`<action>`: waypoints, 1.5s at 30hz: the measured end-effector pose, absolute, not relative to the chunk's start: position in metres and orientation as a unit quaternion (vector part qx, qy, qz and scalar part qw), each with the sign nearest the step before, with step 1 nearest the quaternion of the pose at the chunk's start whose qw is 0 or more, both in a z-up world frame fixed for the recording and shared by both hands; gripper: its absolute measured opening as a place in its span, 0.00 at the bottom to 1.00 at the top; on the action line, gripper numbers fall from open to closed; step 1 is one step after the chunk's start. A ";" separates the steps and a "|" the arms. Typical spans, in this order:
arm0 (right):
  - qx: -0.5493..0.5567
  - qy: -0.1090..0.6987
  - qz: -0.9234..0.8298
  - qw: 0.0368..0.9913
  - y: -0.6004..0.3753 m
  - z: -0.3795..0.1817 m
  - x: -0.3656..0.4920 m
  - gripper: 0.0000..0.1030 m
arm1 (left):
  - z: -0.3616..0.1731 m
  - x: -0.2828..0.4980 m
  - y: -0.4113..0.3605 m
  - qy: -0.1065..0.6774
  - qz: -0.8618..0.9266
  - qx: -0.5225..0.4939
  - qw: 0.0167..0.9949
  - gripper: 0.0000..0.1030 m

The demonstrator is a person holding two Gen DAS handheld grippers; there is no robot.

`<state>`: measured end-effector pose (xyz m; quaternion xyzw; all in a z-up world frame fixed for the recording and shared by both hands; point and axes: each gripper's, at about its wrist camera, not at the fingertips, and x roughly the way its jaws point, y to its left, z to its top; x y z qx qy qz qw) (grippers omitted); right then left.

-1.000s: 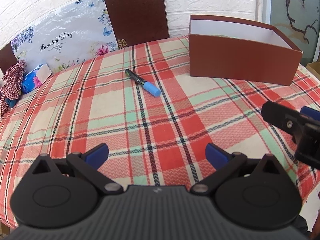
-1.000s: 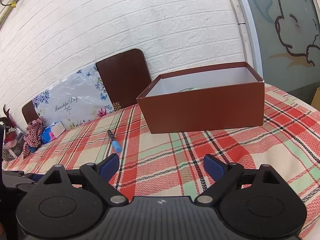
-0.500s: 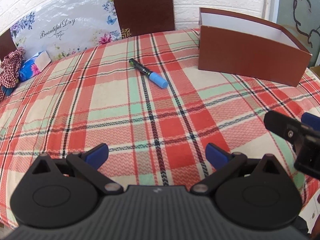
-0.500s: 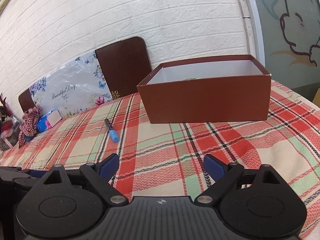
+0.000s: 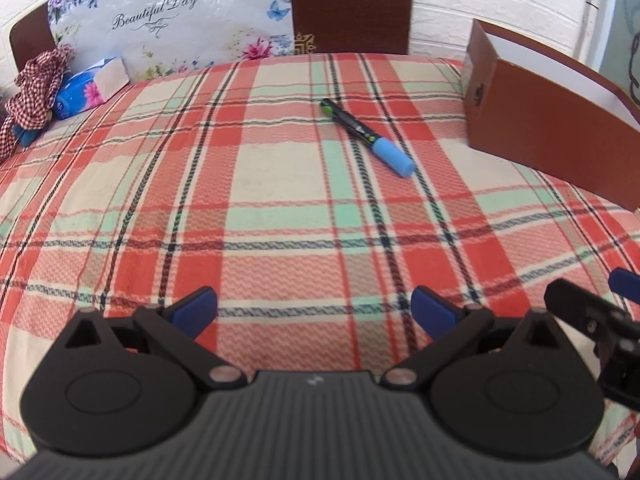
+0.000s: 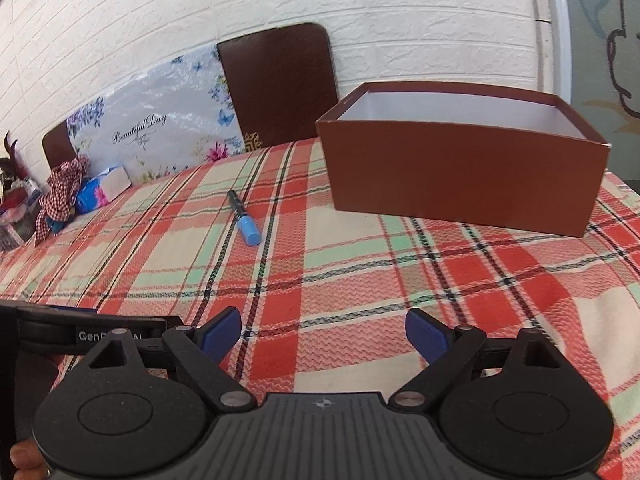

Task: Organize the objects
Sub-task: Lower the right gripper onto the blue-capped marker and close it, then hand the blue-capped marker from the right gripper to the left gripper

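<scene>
left gripper (image 5: 314,306): jaws wide, nothing between, low centre of frame over plaid cloth
right gripper (image 6: 323,330): jaws wide but closing slightly, nothing between them
marker (image 5: 366,136): black body, blue cap, lying flat on desk (image 5: 260,208), upper centre-right, well apart from both grippers
box (image 6: 460,168): brown, open top, white inside, right of marker, not touching it
tissue pack (image 5: 90,86): upper left, beside checked cloth bundle (image 5: 34,80)

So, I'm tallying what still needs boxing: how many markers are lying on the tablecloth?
1. The marker lies on the plaid tablecloth, just left of the brown box. The box floor is hidden, so more could be inside.
</scene>
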<state>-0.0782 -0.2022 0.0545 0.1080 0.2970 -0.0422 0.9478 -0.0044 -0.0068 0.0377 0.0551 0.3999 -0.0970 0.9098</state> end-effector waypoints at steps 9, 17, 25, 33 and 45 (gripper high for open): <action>0.073 0.327 -0.007 0.942 -0.184 0.047 -0.039 0.63 | 0.029 0.018 0.017 0.412 -0.086 0.031 0.907 1.00; 0.034 0.327 0.045 0.943 -0.180 0.048 0.041 0.51 | 0.023 0.034 0.048 0.421 -0.049 0.011 0.905 1.00; 0.000 0.342 0.056 0.938 -0.165 0.028 0.100 0.43 | 0.017 0.038 0.054 0.426 -0.027 0.021 0.904 1.00; 0.026 0.349 0.068 0.934 -0.176 0.029 0.046 0.16 | 0.014 0.033 0.053 0.422 -0.019 0.019 0.906 1.00; 0.086 0.333 0.050 0.938 -0.193 0.034 -0.089 0.17 | 0.019 0.015 0.036 0.434 -0.027 0.002 0.901 1.00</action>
